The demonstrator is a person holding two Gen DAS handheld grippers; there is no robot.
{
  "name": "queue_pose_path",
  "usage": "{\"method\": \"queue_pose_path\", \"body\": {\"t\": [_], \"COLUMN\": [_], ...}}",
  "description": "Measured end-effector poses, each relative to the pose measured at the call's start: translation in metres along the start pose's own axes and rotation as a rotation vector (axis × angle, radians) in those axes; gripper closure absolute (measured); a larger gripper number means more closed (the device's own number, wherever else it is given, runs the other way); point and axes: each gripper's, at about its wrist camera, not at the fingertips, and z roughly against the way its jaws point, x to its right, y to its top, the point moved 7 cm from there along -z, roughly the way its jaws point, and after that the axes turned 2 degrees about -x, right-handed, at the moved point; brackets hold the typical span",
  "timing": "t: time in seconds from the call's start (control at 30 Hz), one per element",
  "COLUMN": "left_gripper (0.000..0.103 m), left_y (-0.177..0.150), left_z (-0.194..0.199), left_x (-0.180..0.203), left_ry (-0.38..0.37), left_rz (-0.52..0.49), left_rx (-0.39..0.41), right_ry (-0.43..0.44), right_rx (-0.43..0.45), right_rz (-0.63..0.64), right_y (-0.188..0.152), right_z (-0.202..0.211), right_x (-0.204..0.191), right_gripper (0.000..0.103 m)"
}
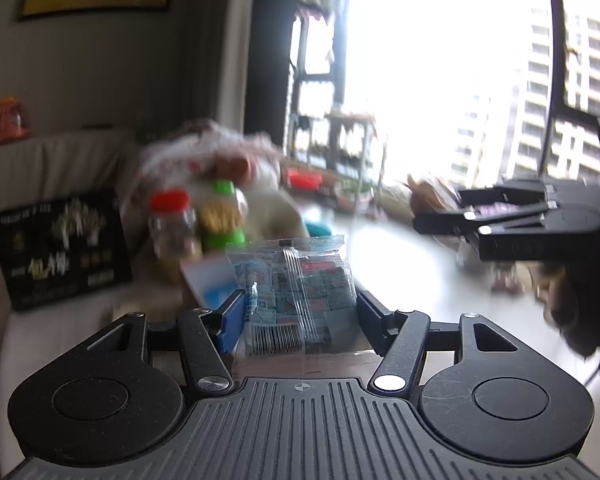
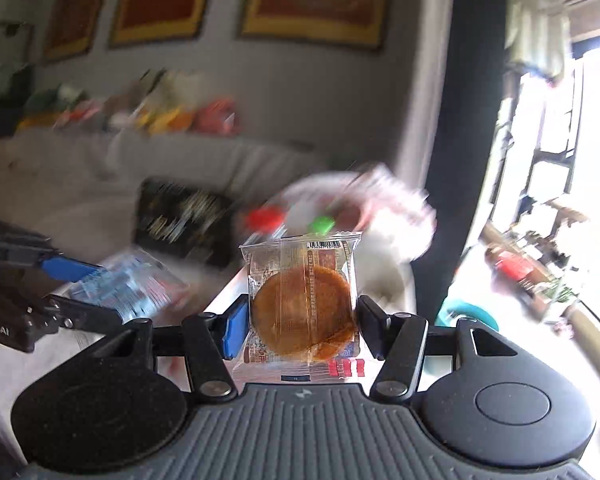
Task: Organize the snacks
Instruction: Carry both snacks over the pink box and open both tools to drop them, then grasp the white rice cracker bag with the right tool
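My left gripper [image 1: 300, 312] is shut on a clear blue-printed snack packet [image 1: 296, 292] and holds it upright in the air. My right gripper [image 2: 302, 320] is shut on a clear packet with a round brown cake [image 2: 302, 308], also held upright. In the left wrist view the right gripper [image 1: 500, 220] shows at the right. In the right wrist view the left gripper [image 2: 60, 292] shows at the left with its blue packet [image 2: 128, 284]. Both views are blurred by motion.
A red-lidded jar [image 1: 170, 224] and a green-lidded jar [image 1: 224, 216] stand ahead with a plastic bag [image 1: 220, 152] behind them. A black printed box [image 1: 64, 248] leans on the pale sofa [image 1: 60, 160]. Snack packs [image 2: 160, 112] line the sofa back. A bright window [image 1: 440, 72] is at the right.
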Motion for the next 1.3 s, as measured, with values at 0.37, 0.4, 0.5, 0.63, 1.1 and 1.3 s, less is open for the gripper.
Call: {"method": "queue_pose_path", "body": {"t": [0.37,0.4,0.5,0.63,1.1,1.3], "left_gripper": [0.037,0.037,0.038,0.038,0.038,0.038], "left_y": [-0.003,-0.018,-0.04,-0.037,-0.11,-0.135], "left_z": [-0.169,-0.182,-0.197,-0.176,-0.02,0.003], "left_x": [-0.039,-0.045,-0.065,-0.091,-0.206,-0.21], "left_ry": [-0.027,-0.031,-0.041,-0.052,0.31,0.338], "left_rz": [0.263,0.3,0.427,0.499,0.609,0.659], "left_rx": [-0.195,-0.233,-0.226,-0.164,-0.121,-0.133], "right_ry": [-0.008,0.006,0.028,0.054,0.174,0.333], "right_rx": [-0.16,-0.181,-0.252,-0.328,-0.4,-0.443], "right_rz": [-0.156,-0.172,-0.208,-0.225,-0.154,-0.048], "right_y": [0.011,0.006,-0.009,-0.02,-0.023,-0.036], "right_z": [-0.116,-0.124,-0.152,-0.188,-0.219,-0.213], "right_x": [0.045,0.043,0.034,0.019,-0.068,-0.16], "right_gripper": [0.046,0.046,0.046,0.046,0.027,0.026]}}
